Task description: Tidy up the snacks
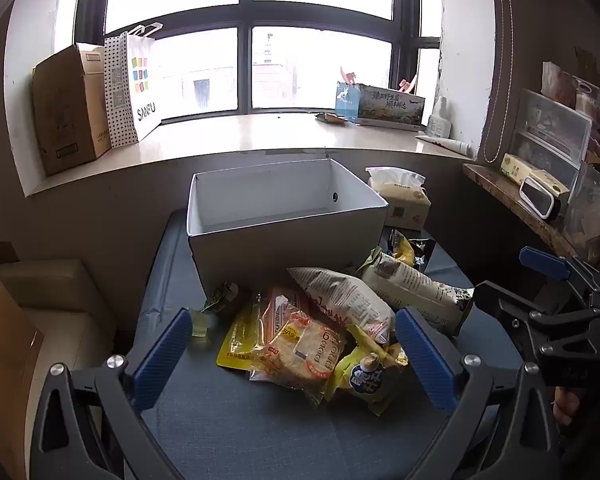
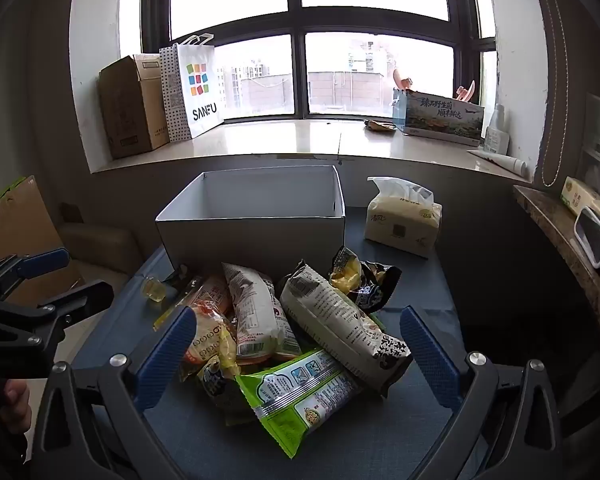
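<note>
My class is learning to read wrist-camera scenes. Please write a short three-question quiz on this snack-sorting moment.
1. True or false: the white box already holds snacks.
2. What lies nearest the right gripper? A) green-edged packet B) tissue pack C) shopping bag
3. Are the left gripper fingers open or shut?

Key: 1 false, its visible inside is bare and the snack pile lies in front of it; 2 A; 3 open, gripping nothing.

Strong backlight from the window ahead of the tongs, panes blown out; nearer areas dimmed. Heavy fisheye bending and dark vignetting at edges; focus sharp.
</note>
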`<state>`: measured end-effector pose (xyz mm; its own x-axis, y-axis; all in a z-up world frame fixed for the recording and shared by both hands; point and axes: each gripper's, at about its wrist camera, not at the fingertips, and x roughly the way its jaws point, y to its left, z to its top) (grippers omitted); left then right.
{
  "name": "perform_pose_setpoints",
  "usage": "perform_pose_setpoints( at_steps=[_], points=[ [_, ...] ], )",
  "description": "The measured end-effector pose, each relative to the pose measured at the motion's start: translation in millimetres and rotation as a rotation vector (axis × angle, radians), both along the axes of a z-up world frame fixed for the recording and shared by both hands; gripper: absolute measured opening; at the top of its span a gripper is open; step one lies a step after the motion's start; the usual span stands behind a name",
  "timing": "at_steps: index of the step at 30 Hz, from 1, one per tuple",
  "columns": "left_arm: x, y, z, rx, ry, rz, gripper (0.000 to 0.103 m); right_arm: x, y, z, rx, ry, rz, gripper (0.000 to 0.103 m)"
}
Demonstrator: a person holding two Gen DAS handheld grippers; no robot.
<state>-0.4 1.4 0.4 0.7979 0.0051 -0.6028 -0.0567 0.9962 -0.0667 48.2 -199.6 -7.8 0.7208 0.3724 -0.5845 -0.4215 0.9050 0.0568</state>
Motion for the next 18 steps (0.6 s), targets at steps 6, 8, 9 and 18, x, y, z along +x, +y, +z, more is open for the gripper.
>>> perform_pose_setpoints(
  at_steps=[6, 8, 9, 18],
  points=[
    [-0.8, -0.8, -0.8, 0.026, 0.0, 0.009, 0.103, 0.1, 0.2, -1.3, 0.0, -0.006, -0.001, 0.103],
    [-1.5, -0.8, -1.8, 0.026, 0.0, 0.013, 0.103, 0.7, 0.3, -2.1, -0.001, -0.004, -0.002, 0.103],
    [1.5, -3.6, -5.9, 0.016, 0.005, -0.003, 0.103, -0.6, -0.5, 1.3, -0.001, -0.005, -0.002, 0.103],
    [-0.2, -0.2, -1.9, 0.011, 0.006, -0.003, 0.103, -2.2, 0.8, 0.9, -0.003, -0.006, 0.001, 0.103]
  ],
)
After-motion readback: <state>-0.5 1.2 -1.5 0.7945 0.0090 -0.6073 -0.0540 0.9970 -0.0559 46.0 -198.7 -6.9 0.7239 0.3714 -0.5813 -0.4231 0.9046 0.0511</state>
